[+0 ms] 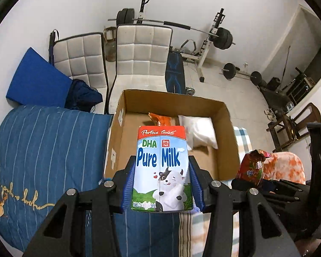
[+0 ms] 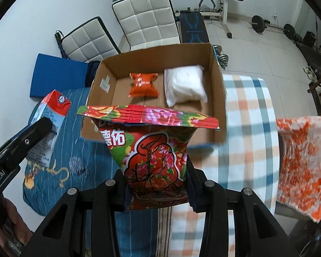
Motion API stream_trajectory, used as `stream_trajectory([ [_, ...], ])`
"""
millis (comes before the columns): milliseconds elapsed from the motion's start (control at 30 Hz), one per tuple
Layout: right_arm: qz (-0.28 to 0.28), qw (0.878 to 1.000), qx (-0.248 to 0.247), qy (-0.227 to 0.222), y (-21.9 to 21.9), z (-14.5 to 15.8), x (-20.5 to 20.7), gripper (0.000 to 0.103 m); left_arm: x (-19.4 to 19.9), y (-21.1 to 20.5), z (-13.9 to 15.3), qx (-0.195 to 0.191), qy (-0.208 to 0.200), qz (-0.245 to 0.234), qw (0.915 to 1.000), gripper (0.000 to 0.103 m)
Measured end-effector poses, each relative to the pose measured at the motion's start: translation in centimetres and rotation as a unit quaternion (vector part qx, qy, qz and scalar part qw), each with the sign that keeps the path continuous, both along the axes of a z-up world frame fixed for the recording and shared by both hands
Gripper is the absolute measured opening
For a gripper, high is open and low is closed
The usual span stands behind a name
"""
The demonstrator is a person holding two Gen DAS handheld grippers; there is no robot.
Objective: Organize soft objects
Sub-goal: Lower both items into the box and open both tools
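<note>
Ahead of both hand-held grippers, an open cardboard box (image 2: 216, 79) sits on the bed; inside lie a crinkled orange packet (image 2: 143, 84) and, beside it, a plump white bag (image 2: 185, 85). The left hand-held gripper (image 1: 161, 184) clamps a smooth, rectangular milk carton (image 1: 161, 167) upright; the right hand-held gripper (image 2: 157, 184) pinches a glossy red floral snack bag (image 2: 154, 150) by its lower part, its flat sealed top flaring wide above the box's near wall.

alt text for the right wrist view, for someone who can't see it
The right gripper clamps a red floral snack bag before an open cardboard box holding an orange packet and a white pillow pack. At left, a milk carton.
</note>
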State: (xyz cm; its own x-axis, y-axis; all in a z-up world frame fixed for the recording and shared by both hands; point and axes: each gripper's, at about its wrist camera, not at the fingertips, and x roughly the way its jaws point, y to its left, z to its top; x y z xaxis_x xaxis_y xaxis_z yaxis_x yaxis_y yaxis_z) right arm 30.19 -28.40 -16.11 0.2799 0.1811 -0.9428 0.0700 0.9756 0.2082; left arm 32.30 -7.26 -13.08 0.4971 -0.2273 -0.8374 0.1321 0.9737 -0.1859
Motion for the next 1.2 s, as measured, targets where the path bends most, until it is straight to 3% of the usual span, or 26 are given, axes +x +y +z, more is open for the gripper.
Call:
stream_trajectory([
  [333, -0.015, 0.997, -0.027, 0.071, -0.5, -7.0, 10.2, 0.042, 9.3, 0.9, -5.1, 0.005, 0.051, 0.024, 0.9984, 0.043],
  [667, -0.019, 0.982, -0.051, 0.178, -0.8, -16.5, 15.0, 0.043, 18.5, -0.5, -13.8, 0.052, 0.128, 0.022, 0.9901, 0.043],
  [900, -0.020, 0.972, -0.061, 0.227, -0.9, -21.0, 16.4, 0.043, 21.1, -1.7, -18.8, 0.085, 0.173, 0.005, 0.9813, 0.043],
  [1200, -0.008, 0.964, -0.074, 0.256, 0.0, -23.7, 17.2, 0.044, 21.7, -2.5, -21.4, 0.089, 0.196, -0.003, 0.9764, 0.043],
])
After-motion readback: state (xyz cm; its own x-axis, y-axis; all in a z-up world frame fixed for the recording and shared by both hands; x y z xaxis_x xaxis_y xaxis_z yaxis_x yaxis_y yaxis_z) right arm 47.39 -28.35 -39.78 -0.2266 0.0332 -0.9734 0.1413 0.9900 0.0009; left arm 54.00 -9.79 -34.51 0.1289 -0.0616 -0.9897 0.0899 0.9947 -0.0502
